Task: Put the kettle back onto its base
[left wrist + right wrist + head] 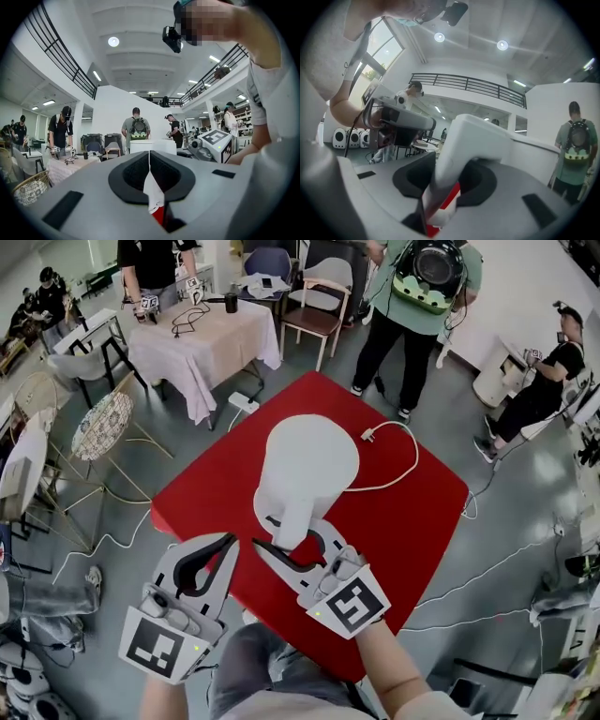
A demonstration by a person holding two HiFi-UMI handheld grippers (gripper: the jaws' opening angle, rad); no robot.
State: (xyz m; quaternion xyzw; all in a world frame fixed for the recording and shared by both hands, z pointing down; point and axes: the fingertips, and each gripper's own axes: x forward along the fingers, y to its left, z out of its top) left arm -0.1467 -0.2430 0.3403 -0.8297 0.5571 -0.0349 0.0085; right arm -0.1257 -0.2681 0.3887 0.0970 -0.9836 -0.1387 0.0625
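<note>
Holds the left gripper (230,540) over the near-left edge of the red table (412,512), jaws pressed together on nothing, probably parked aside so as not to crowd the kettle. Clamps the right gripper (295,535) just beside it across the handle (464,140) of the white kettle (305,470), jaws spread wide yet bearing on both sides, gripper about level, presumably to hold the body upright. Has the kettle at the table's middle, handle turned toward the near edge. Hides whatever lies beneath, so cannot tell whether seated on a base or hanging above one. Hints at a base underneath by the white cord (398,470) curling out toward the far-right edge and ending in a loose plug (368,435). Counted: two grippers, one kettle, one cord, one plug, no base in sight.
</note>
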